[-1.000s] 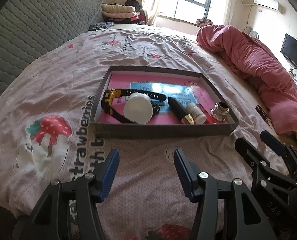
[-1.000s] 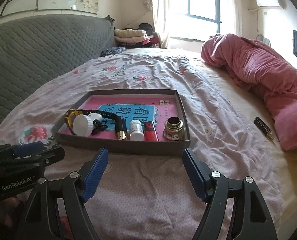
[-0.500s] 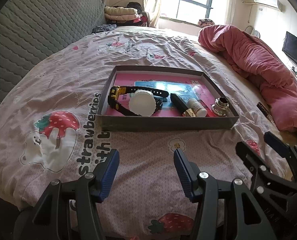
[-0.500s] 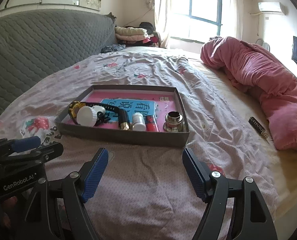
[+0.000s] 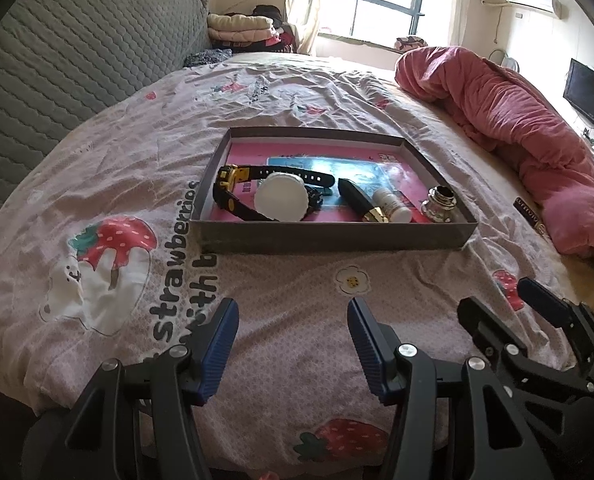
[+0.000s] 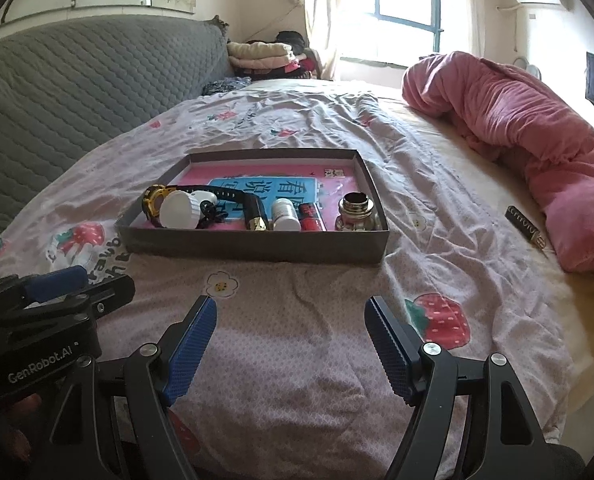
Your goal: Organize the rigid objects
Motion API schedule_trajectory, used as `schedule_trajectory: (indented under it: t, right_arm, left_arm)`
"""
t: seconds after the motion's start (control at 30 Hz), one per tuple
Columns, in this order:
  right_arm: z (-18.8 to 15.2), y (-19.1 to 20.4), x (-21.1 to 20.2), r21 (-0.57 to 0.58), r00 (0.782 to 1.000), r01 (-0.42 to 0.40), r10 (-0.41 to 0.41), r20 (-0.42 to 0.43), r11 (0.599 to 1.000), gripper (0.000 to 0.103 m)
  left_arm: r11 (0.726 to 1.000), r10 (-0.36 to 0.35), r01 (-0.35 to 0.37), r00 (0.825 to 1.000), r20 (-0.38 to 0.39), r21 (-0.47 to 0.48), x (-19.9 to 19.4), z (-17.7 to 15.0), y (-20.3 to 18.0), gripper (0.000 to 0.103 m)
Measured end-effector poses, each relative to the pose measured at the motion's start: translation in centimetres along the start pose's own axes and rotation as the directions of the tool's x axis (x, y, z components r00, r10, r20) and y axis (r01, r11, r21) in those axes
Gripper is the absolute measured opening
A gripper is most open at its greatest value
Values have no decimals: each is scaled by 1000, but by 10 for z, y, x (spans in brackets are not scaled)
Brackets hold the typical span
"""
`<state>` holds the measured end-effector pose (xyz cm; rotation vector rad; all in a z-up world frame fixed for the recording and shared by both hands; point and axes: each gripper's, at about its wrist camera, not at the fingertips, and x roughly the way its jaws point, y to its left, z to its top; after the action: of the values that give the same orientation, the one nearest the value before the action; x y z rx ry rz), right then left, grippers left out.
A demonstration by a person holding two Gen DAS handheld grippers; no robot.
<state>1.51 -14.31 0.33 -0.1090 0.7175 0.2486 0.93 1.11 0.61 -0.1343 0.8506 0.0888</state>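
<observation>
Rigid objects lie in a shallow grey box point(image 5: 333, 236) on the bed point(image 5: 289, 288), beyond both tools. Nearest, the left hand-held gripper point(image 5: 293, 344) and right hand-held gripper point(image 6: 291, 344) hover over the sheet, jaws spread wide, gripping nothing. The right view alone reads "GenRobot.AI" on the left tool and shows a red tube point(image 6: 311, 220) in the box. The sheet reads "strawberries". Farther out, a dark lettered stick point(image 6: 525, 227) lies outside the box beside the pink duvet point(image 6: 537, 144).

Bare bedsheet point(image 5: 289, 280) before tray point(image 5: 329, 236); tray's near wall bars low reach.
</observation>
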Motion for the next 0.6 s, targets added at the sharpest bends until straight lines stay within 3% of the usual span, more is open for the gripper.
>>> schedule_trajectory:
  t: [0.6]
  right_arm:
    - [-2,-7,36,5,999,7,-7,-53,1000,77]
  left_arm:
    - [1000,8,-9,999,-47,-17,35,-3,4,56]
